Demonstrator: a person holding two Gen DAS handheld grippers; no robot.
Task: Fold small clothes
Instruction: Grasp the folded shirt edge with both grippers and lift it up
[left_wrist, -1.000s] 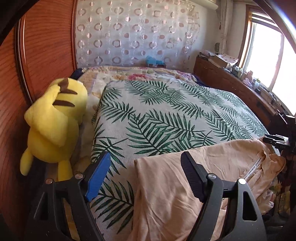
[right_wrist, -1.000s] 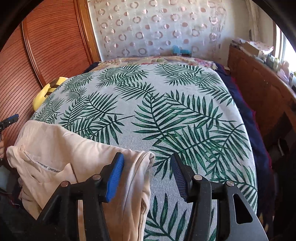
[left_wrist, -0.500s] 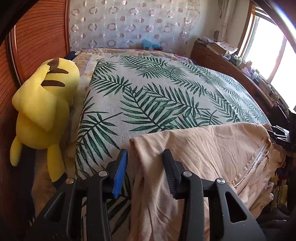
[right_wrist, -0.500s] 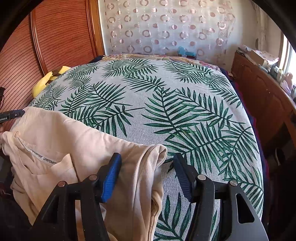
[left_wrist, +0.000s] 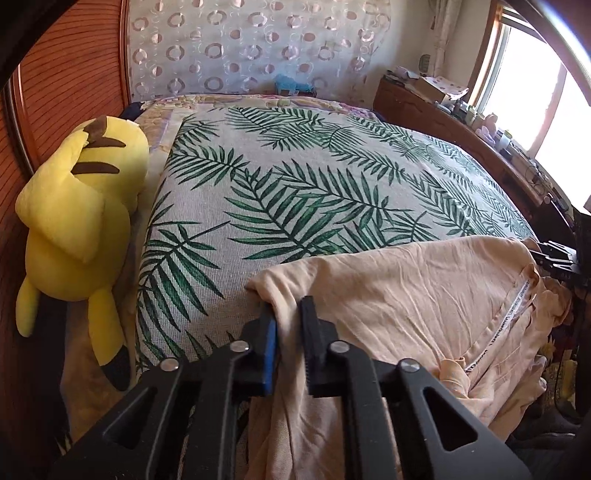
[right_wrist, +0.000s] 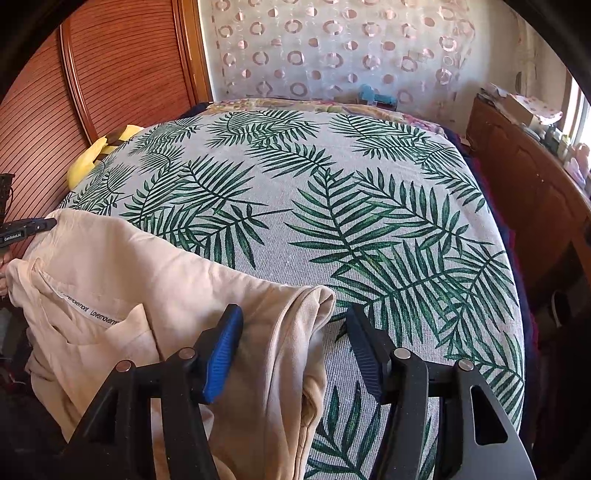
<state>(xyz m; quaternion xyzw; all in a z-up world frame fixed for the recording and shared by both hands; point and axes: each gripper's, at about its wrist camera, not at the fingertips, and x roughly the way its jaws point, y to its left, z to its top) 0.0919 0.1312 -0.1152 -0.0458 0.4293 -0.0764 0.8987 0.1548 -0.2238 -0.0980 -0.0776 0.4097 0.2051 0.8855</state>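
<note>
A: Entry. Where does the garment (left_wrist: 406, 295) lie?

B: At the near edge of the bed (left_wrist: 295, 192), its top part flat on the leaf-print cover, the rest hanging over the edge toward us. Collar tape with lettering shows in both views.

A: Left gripper (left_wrist: 286, 325)?

B: Jaws pressed nearly together, pinching the garment at its left corner. Cloth bunches up between the pads.

A: Right gripper (right_wrist: 293, 343)?

B: Spread wide. It straddles the right corner, where the fabric is doubled over; neither pad touches cloth as far as I can tell.

A: Handling notes?

B: Judged thin, light, limp. Fine creases all over; it drapes with no stiffness. It should sag between two hold points and slide easily on the cover. Not fragile.

A: Best hold?

B: At the two upper corners, on seam or doubled edge, where the layers give the pads some bulk. A single-layer pinch may slip.

A: Clutter?

B: Yellow plush (left_wrist: 77, 214) at the left, well apart.
</note>
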